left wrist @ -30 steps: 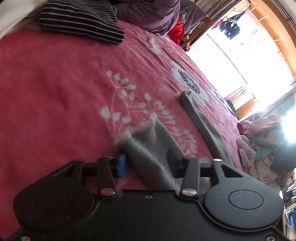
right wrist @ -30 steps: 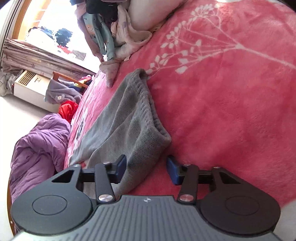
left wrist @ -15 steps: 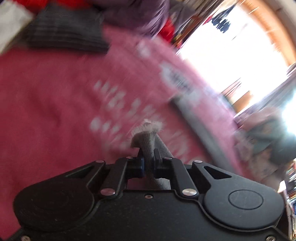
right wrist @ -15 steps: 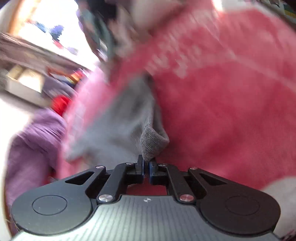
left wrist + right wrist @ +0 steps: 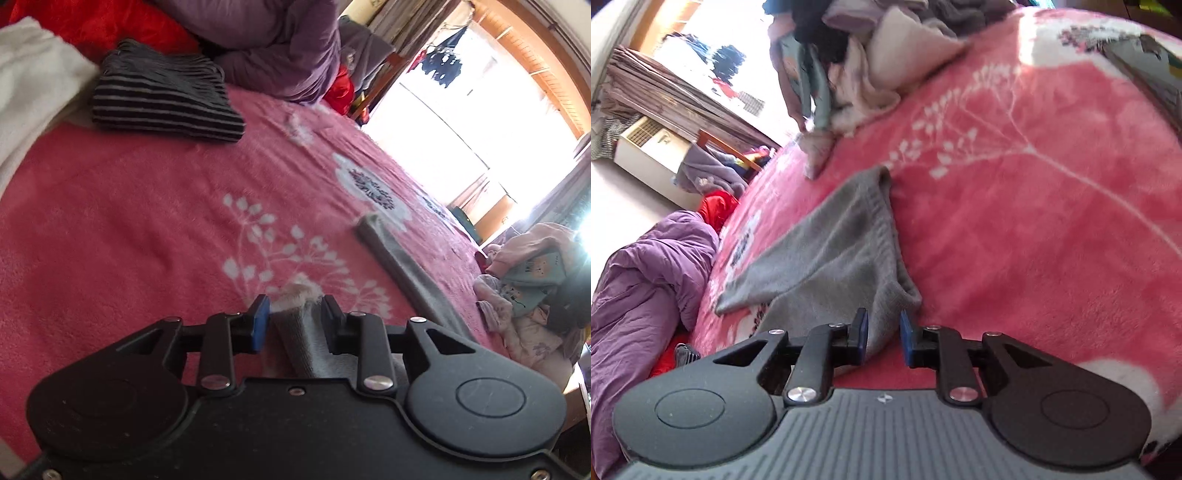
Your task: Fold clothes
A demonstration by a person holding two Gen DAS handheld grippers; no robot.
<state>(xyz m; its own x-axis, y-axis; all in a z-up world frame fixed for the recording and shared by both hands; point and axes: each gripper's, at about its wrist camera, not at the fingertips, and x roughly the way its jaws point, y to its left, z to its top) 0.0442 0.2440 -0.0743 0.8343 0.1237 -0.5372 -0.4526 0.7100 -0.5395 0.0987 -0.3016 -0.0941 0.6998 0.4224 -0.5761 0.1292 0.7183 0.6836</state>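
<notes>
Both grippers parted over grey garment on pink blanket (image 5: 129, 221).
Left gripper (image 5: 294, 319) jaws apart, straddling a bunched end of the grey garment (image 5: 827, 251), gripping nothing. Right gripper (image 5: 884, 328) jaws apart around another corner, unclamped. Striped folded garment (image 5: 162, 99) well beyond, at blanket's far edge.

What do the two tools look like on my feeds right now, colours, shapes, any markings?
Left tool: matte black body with two round lobes, black linkage arms on silver rivets, one pad face blue. Right tool: same black linkage and silver rivets, blue pads on both fingers, but its centre plate is grey and ribbed, with a small white mark at the top edge. No cables or sleeves show.
</notes>
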